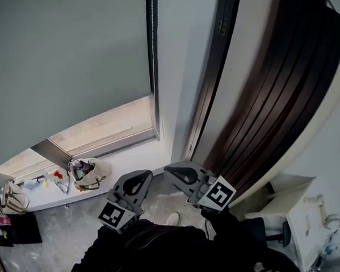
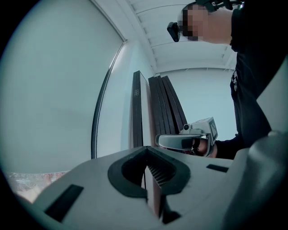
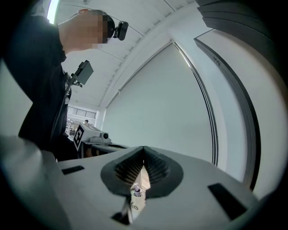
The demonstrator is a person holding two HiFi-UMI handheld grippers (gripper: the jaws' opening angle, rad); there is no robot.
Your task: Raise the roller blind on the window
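Left gripper: your left gripper [image 1: 139,178] is closed with nothing between its jaws. It is held low in front of you, well apart from the blind.
Right gripper: your right gripper [image 1: 176,173] is likewise pressed together and empty, just beside the left one.
Blind: the roller blind [image 1: 70,69] hangs most of the way down. Only a low band of window [image 1: 101,130] shows under its hem, so I judge the raising not yet begun.
Pull point: a dark strip [image 1: 153,59] runs down the blind's right edge. You cannot tell from here whether it is a chain or a guide rail.
Risk, closed jaws: if you arrive with the jaws closed, they will only nudge a cord aside and set it swinging.
Risk, wrong hold: if you pinch the fabric or hem and push upward, you could crease it or skew it on the roller.
Risk, right side: the dark folded panels [image 1: 270,99] stand near that strip, so your right gripper could knock them.
Risk, sill: a bag [image 1: 87,174] sits on the sill [image 1: 131,160], and a low reach might sweep it off.
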